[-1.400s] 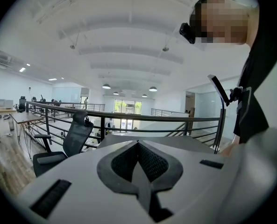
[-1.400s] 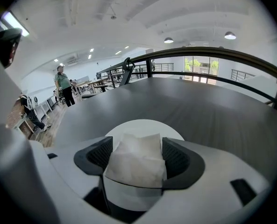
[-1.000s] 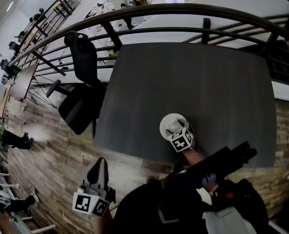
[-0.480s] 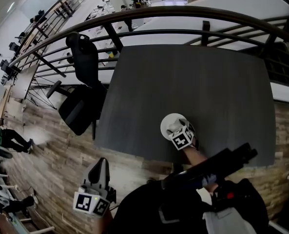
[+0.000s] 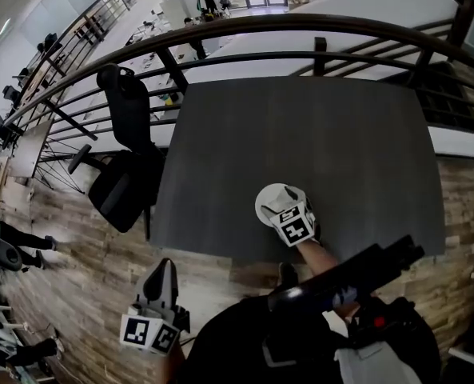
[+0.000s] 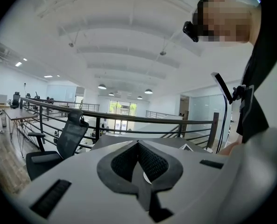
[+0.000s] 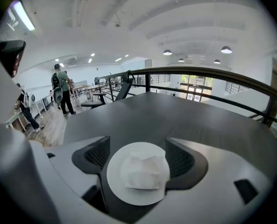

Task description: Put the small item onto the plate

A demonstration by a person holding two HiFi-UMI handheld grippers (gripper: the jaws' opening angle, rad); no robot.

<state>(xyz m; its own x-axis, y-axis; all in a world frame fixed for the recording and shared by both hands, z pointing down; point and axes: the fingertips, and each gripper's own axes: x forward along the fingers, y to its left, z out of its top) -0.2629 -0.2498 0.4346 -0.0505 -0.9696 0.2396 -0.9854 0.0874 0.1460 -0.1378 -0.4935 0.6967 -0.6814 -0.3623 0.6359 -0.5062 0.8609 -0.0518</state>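
my right gripper [image 7: 139,158] jaws are opening, clear of the crumpled white item [image 7: 140,171] on the plate [image 7: 116,186]. left gripper [image 6: 138,158] jaws together, off the table [image 5: 316,142]. office chair [image 5: 129,162] beside it. plate in the same spot as a second ago.

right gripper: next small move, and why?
Probably lift the right gripper straight up and clear of the plate. The white item already lies on the plate, and the jaws on either side of it are opening and not pressing it, so the placing looks done.
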